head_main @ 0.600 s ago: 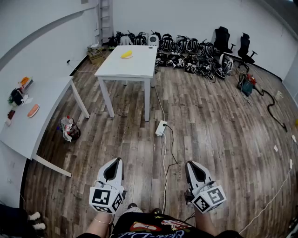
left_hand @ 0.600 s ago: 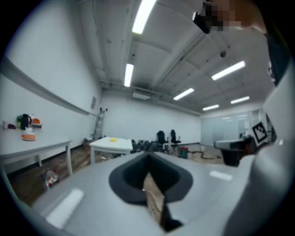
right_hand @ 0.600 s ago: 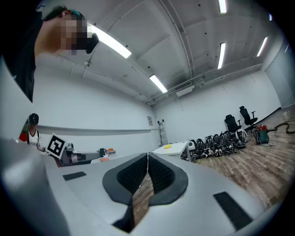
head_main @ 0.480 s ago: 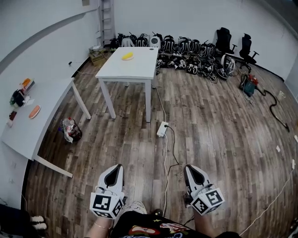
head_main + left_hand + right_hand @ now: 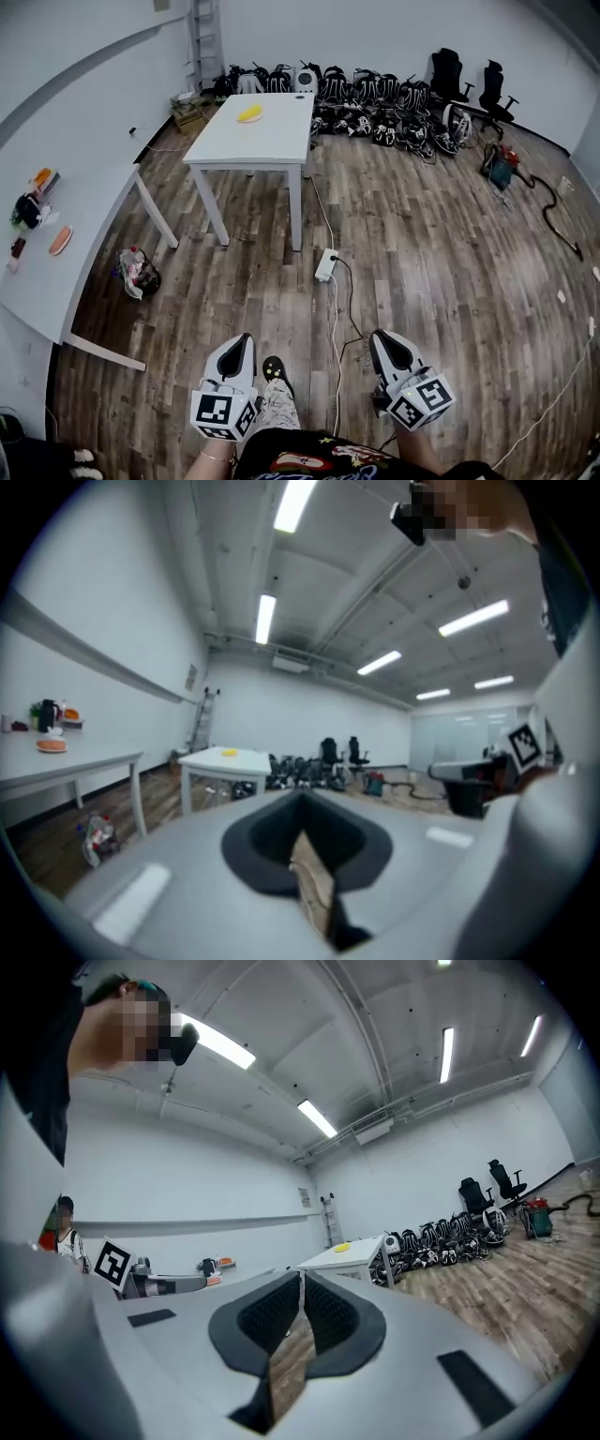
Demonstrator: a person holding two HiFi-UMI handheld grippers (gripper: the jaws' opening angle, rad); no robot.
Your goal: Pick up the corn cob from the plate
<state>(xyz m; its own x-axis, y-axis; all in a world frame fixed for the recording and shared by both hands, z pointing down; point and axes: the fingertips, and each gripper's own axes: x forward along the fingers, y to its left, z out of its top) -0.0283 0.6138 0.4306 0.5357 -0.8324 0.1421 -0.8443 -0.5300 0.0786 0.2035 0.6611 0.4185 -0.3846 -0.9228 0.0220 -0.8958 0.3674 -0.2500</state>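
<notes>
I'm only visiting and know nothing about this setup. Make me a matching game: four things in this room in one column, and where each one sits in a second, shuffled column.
Things
1. corn cob
2. power strip
3. office chairs
4. stuffed bag

Places
A. on the floor, by a leg of the long table at the left
B. on the white table in mid-room
C. by the far wall, at the right
D. on the floor, nearer to us than the white table

Pairs: 1-B, 2-D, 3-C, 4-A
</notes>
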